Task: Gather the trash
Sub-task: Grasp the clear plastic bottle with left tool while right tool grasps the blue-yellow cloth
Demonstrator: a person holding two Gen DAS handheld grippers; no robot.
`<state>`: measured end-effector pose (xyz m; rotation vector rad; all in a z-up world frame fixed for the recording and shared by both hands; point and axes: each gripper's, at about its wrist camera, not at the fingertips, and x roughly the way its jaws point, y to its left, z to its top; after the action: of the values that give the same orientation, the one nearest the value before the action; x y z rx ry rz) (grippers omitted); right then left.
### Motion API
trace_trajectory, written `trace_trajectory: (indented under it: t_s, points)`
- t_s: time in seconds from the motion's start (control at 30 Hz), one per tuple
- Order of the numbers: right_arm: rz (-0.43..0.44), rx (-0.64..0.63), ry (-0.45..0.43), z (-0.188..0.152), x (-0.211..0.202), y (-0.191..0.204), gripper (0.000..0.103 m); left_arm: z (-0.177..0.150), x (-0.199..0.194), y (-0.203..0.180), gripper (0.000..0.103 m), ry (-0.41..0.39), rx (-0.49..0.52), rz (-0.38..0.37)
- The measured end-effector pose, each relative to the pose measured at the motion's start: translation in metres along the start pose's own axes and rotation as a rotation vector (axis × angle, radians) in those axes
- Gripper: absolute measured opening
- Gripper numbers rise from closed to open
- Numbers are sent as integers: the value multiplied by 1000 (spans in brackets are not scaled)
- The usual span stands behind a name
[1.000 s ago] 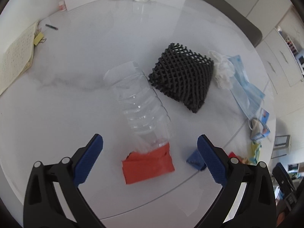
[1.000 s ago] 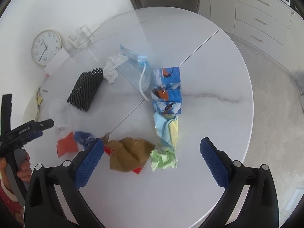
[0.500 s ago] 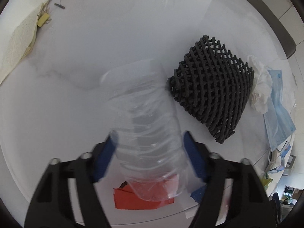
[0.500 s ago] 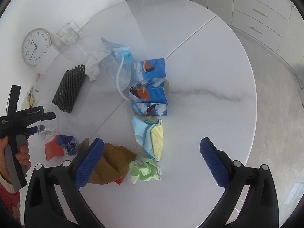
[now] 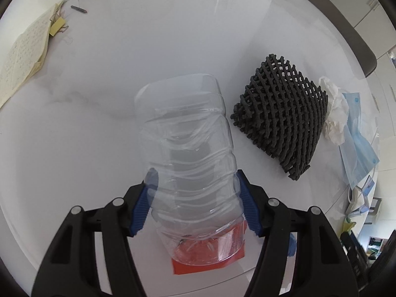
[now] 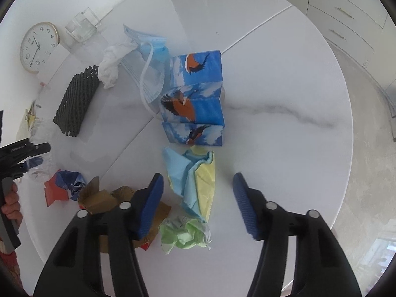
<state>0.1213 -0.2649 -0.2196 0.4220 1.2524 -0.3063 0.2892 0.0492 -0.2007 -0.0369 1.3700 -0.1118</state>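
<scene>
The table (image 6: 284,79) is round and white, with trash spread over its left and near parts. In the left wrist view the bottle (image 5: 190,153), clear, ribbed and crushed, lies on the near part, just left of the black mesh (image 5: 282,121), its near end over a red scrap (image 5: 188,267). The left gripper (image 5: 195,204) is clamped on the bottle's lower body, a blue pad pressed on each side.

The step in hand looks like the lift of the bottle. To do it well, the squeeze should stay moderate: the thin wall will likely buckle and could slip out if pressed harder. Lifting straight up should keep it clear of the mesh and leave the scrap lying.

The bottle's long axis runs near to far, leaning slightly left at the far end. Its broad flat end points far; the near end sits between the jaws, and whether that is the neck I cannot tell.

The right gripper (image 6: 198,203) hangs released above crumpled blue and yellow paper (image 6: 195,180), holding nothing.
</scene>
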Motion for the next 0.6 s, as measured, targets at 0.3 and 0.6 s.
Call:
trace_trajectory:
  t_s: [0.3,0.6]
  points:
    - [104,69,-28,-1,-12,-14,37,-16,-24,-7,61,-73,70,-17]
    - [136,102,-109,-17,-61,-36,37,-28,-63,3,61,-125,132,-69]
